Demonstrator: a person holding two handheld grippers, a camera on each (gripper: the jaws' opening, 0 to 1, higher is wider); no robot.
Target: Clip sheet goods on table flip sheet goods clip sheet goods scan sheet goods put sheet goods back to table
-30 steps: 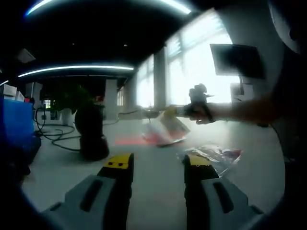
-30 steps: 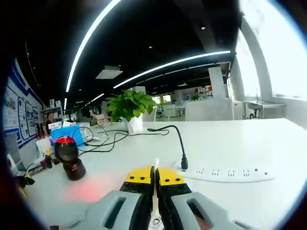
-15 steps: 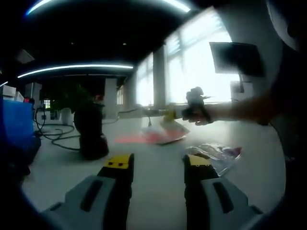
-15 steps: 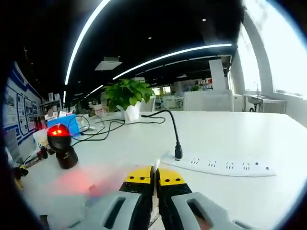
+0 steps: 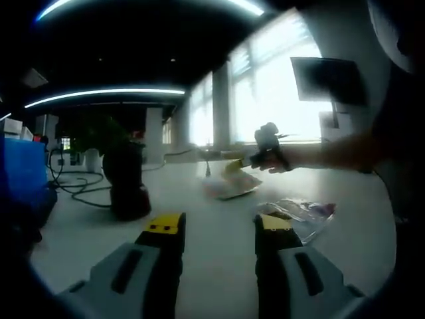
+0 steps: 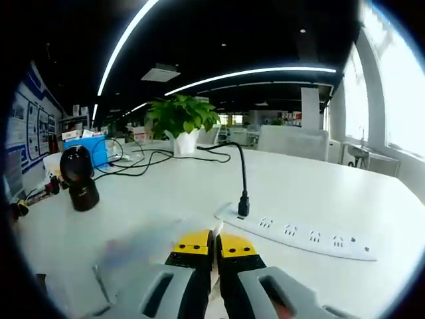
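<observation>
In the left gripper view my left gripper (image 5: 218, 226) is open above the white table (image 5: 212, 252), with nothing between its jaws. Further out, a hand carries my right gripper (image 5: 247, 159), shut on a pale sheet packet (image 5: 229, 185) that hangs just over the table. A second, transparent packet (image 5: 302, 214) lies flat to the right of my left jaws. The black scanner (image 5: 126, 183) stands at the left. In the right gripper view my right gripper (image 6: 214, 242) is shut on the packet's thin edge (image 6: 217, 230); its blurred sheet (image 6: 129, 256) spreads out to the lower left. The scanner (image 6: 78, 179) stands at the far left.
A white power strip (image 6: 299, 232) with a black cable (image 6: 240, 179) lies right of centre. A potted plant (image 6: 179, 119) and a blue box (image 6: 89, 145) stand at the back, with loose cables between them. A blue box (image 5: 20, 173) sits at the left edge.
The red scan glow on the table and the scanner's red light have gone out. My right gripper has carried the packet away from the scanner and lower toward the table. My left gripper stays still.
</observation>
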